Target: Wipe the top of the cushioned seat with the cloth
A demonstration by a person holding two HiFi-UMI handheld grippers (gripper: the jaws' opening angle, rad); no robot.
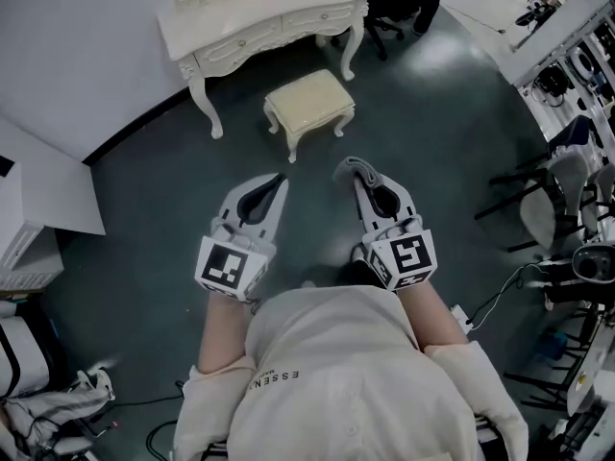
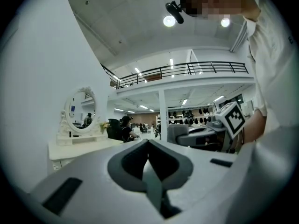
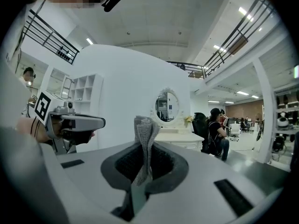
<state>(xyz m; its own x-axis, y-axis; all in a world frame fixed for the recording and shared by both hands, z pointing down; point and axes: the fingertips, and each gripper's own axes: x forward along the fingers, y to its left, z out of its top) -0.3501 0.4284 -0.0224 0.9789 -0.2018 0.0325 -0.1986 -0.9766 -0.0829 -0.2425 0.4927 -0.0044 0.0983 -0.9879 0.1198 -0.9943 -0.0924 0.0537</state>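
Observation:
The cream cushioned seat stands on the dark floor ahead of me, in front of a white dressing table. Both grippers are held at chest height, well short of the seat. My right gripper is shut on a folded grey cloth, which sticks up between its jaws; the cloth also shows at its tip in the head view. My left gripper is shut with nothing in it. In the left gripper view my left gripper shows its jaws pressed together.
The dressing table's oval mirror rises above its top. A person sits on a chair beyond the table. Dark office chairs and cables stand at the right. A white cabinet sits at the left.

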